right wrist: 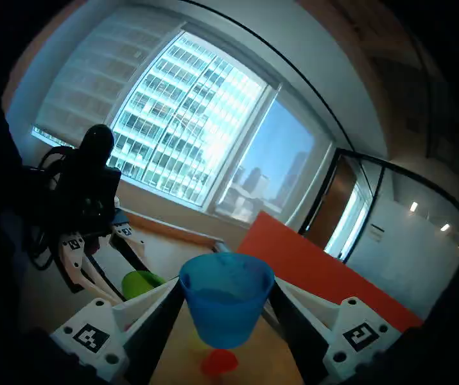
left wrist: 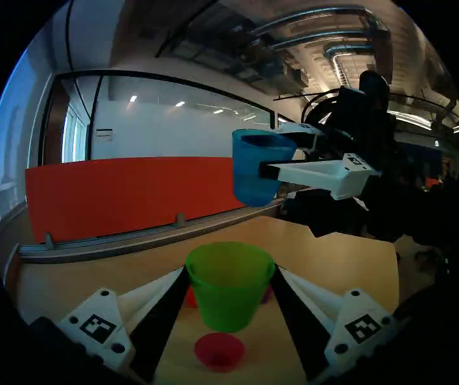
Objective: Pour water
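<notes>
In the left gripper view, my left gripper [left wrist: 229, 285] is shut on a green cup [left wrist: 230, 292], held upright above the wooden table [left wrist: 332, 256]. Higher up and to the right, my right gripper [left wrist: 274, 170] holds a translucent blue cup [left wrist: 255, 167] in the air, roughly upright. In the right gripper view, the blue cup [right wrist: 227, 305] sits between the fingers of my right gripper [right wrist: 228, 298] with water in it. To the lower left, the green cup [right wrist: 140, 282] is in my left gripper [right wrist: 131, 279]. A small red cup [left wrist: 219, 351] [right wrist: 219, 362] stands on the table below.
An orange partition [left wrist: 126, 192] with a metal rail runs along the table's far edge. Red and pink things peek out behind the green cup [left wrist: 192, 300]. A person's dark arm [left wrist: 370, 128] holds the right gripper. Large windows [right wrist: 184, 135] lie beyond.
</notes>
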